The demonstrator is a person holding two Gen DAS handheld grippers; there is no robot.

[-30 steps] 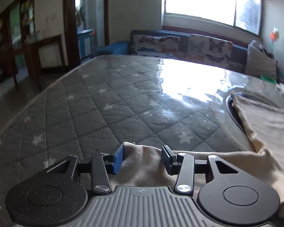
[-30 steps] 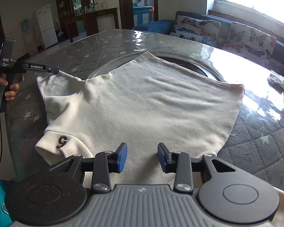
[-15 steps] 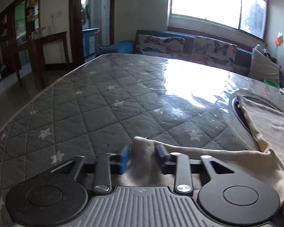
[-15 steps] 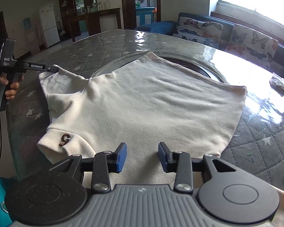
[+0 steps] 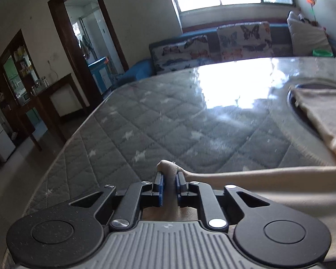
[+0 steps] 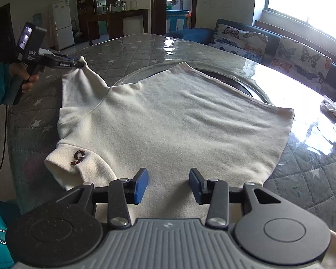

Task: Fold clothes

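A cream short-sleeved shirt (image 6: 179, 121) lies spread on the quilted grey table (image 6: 114, 56), with a dark "G" mark (image 6: 78, 157) near its collar. My left gripper (image 5: 169, 182) is shut on the tip of the shirt's sleeve (image 5: 168, 168) and holds it lifted above the table. It also shows in the right wrist view (image 6: 77, 63), with the sleeve pulled up to the left. My right gripper (image 6: 168, 185) is open and empty, low over the shirt's near edge.
A round dark inset with a glass ring (image 6: 235, 83) lies under the shirt's far part. A butterfly-print sofa (image 6: 280, 47) stands behind the table. A crumpled white item (image 6: 333, 109) lies at the table's right. A doorway and cabinets (image 5: 33, 83) stand left.
My left gripper closed on the sleeve tip and lifted it up and to the left. My right gripper stayed open over the shirt's near edge.
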